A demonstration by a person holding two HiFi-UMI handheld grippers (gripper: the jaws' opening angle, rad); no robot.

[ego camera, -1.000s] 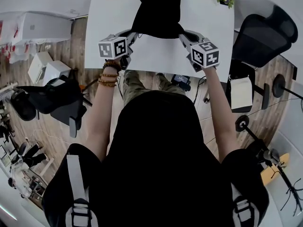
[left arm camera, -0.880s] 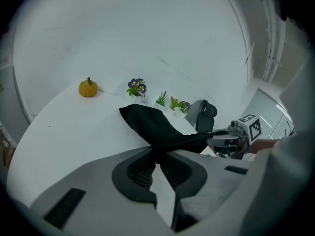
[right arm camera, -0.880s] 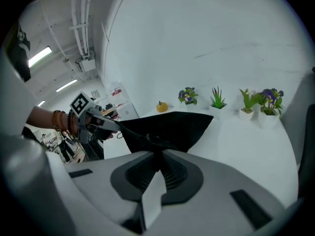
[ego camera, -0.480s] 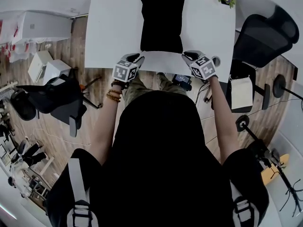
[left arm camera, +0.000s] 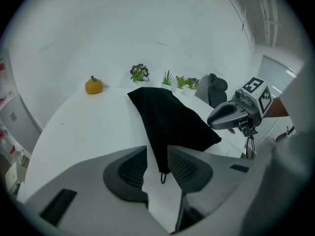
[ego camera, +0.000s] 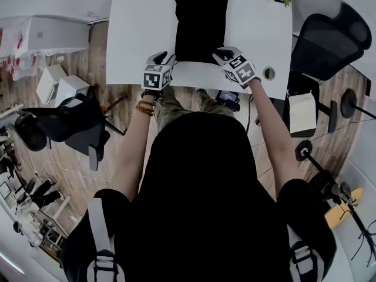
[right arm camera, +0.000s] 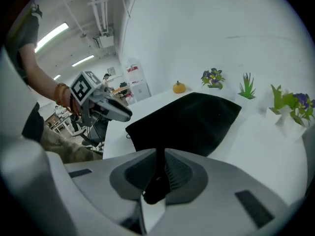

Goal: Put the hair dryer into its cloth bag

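Lowered the cloth bag (ego camera: 201, 27) since a second ago: hung up in the air between both grippers back then, lies flat on the white table (ego camera: 135, 34) now, near end right at the near edge.

Can't spot the hair dryer anywhere. Might already be inside, going by a bit of plumpness in the right gripper view, but honestly can't tell.

Left gripper (left arm camera: 157, 156): jaws just been opening, spread apart now, with the bag's near-left corner and its drawstring loop (left arm camera: 162, 178) sitting in the gap, not squeezed. Right gripper (right arm camera: 160, 168): pressed together on the near-right corner, black cloth pinched between the pads.

Stuff to watch out for, just guessing:
- Could drag the bag crooked or off the near edge if tugged by the right corner alone, with the left side let go.
- Could snag that loop on a left jaw when backing out and yank the corner along.
- Probably has its mouth at the near end, going by the drawstring, so could spill whatever's inside if lifted by the far end.

No brand, label or print to read on the bag. Only black-and-white square markers on the gripper cubes, no words. Further out: little orange pumpkin (left arm camera: 93, 85) far left and potted plants (left arm camera: 167, 77) along the far edge, nothing readable.
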